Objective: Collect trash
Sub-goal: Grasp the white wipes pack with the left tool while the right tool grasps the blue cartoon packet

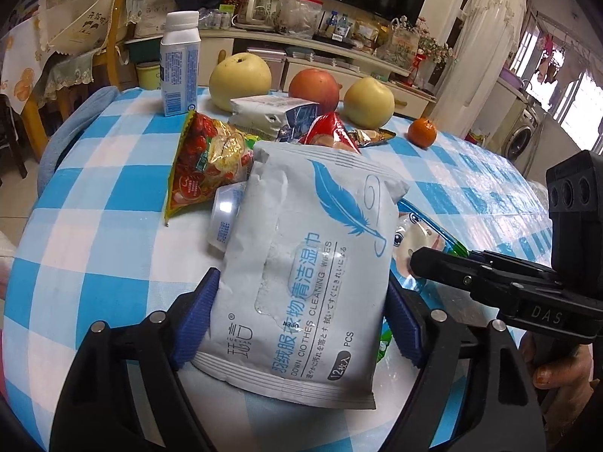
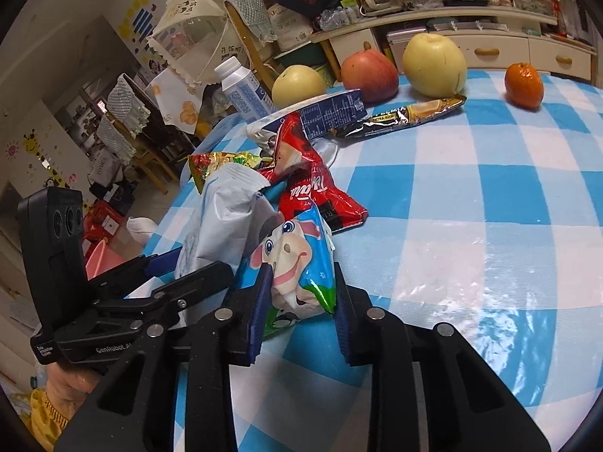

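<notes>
meanwhile, the white feather-print wet-wipes pack sits clamped in the left gripper, the blue cow-print wrapper in the right gripper; other wrappers still litter the blue-checked tablecloth.

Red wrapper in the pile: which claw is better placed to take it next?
Probably neither at once: both are occupied. The left claw brackets the wipes pack; the right claw pinches the cow wrapper, nearer the red wrapper.

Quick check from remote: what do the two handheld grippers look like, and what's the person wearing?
Both the left gripper and right gripper are black plastic with blue ribbed pads, silver pivot pins and white lettering. A yellow knit cuff shows at the left wrist.
</notes>
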Action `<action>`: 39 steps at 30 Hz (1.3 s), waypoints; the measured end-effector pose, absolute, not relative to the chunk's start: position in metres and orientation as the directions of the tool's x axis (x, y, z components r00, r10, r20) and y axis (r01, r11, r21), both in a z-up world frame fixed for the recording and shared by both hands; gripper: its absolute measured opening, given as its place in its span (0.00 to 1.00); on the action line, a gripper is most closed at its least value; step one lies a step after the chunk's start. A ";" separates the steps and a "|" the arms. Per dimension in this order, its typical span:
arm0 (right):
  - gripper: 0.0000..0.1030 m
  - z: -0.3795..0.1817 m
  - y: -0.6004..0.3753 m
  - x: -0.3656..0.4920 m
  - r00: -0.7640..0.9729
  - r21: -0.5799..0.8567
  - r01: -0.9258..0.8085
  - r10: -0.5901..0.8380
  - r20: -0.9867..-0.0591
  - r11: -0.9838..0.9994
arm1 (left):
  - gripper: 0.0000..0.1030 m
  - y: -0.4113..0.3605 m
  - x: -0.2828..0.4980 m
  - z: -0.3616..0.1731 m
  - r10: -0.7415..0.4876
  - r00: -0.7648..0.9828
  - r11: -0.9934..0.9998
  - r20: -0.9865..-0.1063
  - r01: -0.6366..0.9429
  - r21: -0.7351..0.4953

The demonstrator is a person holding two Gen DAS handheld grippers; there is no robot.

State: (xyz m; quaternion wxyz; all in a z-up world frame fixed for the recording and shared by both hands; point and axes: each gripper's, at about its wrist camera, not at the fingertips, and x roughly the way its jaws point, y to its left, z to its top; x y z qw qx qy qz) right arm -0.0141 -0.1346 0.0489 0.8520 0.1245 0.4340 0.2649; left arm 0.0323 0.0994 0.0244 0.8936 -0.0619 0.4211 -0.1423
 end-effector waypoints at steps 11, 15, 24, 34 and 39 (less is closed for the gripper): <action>0.19 0.071 -0.144 -0.036 0.553 0.362 -0.369 0.515 -0.655 0.856 | 0.79 0.112 -0.001 0.041 -0.341 0.648 0.939 -0.681 0.197 -0.283; 0.18 0.077 -0.147 -0.046 0.574 0.337 -0.376 0.503 -0.646 0.863 | 0.79 0.118 -0.016 0.049 -0.347 0.666 0.935 -0.660 0.193 -0.297; 0.18 0.089 -0.159 -0.066 0.615 0.339 -0.360 0.494 -0.614 0.869 | 0.79 0.135 -0.048 0.059 -0.354 0.707 0.927 -0.612 0.180 -0.328; 0.18 0.103 -0.151 -0.089 0.632 0.355 -0.379 0.519 -0.576 0.855 | 0.79 0.168 -0.082 0.069 -0.340 0.761 0.918 -0.552 0.142 -0.370; 0.18 0.111 -0.139 -0.101 0.639 0.342 -0.399 0.526 -0.562 0.851 | 0.79 0.187 -0.086 0.074 -0.316 0.786 0.917 -0.531 0.110 -0.384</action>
